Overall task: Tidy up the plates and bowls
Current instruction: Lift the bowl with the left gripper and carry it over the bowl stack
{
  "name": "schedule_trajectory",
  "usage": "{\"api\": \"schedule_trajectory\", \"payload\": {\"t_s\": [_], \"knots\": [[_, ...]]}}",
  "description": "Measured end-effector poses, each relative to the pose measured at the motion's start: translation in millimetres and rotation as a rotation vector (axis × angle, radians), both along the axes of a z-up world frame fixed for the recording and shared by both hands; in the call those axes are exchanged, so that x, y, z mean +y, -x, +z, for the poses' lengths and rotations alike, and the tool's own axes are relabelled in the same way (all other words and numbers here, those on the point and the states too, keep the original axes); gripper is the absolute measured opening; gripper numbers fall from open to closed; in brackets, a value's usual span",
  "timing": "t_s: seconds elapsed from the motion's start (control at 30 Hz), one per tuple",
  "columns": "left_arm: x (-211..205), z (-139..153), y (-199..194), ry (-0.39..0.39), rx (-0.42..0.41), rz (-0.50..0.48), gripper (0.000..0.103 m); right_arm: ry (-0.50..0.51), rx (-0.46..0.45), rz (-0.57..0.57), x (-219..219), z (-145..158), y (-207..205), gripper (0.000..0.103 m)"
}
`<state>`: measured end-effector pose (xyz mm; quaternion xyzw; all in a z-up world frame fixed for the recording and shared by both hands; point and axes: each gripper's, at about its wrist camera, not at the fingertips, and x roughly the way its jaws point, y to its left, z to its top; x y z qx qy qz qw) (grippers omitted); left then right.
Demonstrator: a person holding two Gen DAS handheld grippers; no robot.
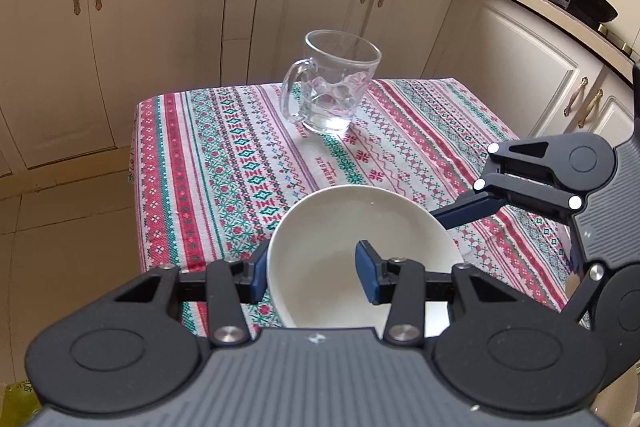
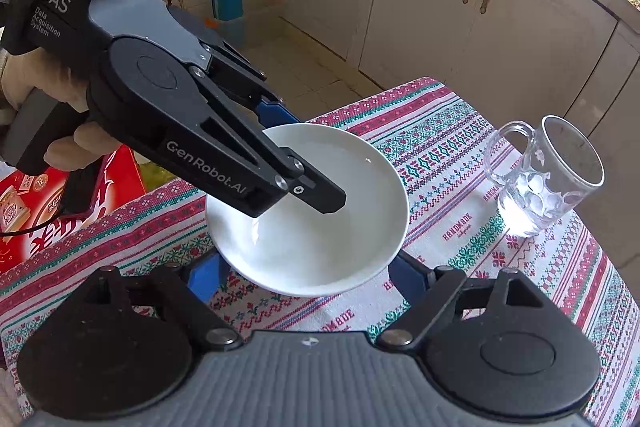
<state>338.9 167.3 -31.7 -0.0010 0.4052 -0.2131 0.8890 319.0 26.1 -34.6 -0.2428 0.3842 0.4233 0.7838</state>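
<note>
Currently I hold the white bowl (image 1: 320, 227) above the patterned tablecloth (image 1: 224, 155), left gripper (image 1: 316, 277) clamped on its rim, right gripper (image 2: 304, 277) spread around its base; next move, I judge: carry it level, clear of the glass mug (image 1: 332, 83)

The left gripper (image 2: 320, 183) bore "GenRobot.AI" along one arm and "DAS Data Acquisition System" on its housing. The tablecloth (image 2: 448, 187) carried the woven word "HANDMADE" repeatedly. Characters on the red box (image 2: 32, 211) were unreadable.
</note>
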Motion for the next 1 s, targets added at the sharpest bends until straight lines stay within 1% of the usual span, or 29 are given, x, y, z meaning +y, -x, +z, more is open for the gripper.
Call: {"api": "schedule_trajectory", "payload": {"t_s": [0.33, 0.57, 1.0], "knots": [[-38, 30, 39, -0.020, -0.035, -0.043, 0.043, -0.010, -0.022, -0.041, -34, 27, 41, 0.089], [-62, 50, 71, -0.026, -0.065, -0.070, 0.043, -0.041, -0.032, -0.070, -64, 45, 74, 0.089], [-107, 71, 125, -0.043, -0.091, -0.108, 0.043, -0.074, -0.041, -0.109, -113, 65, 131, 0.089]]}}
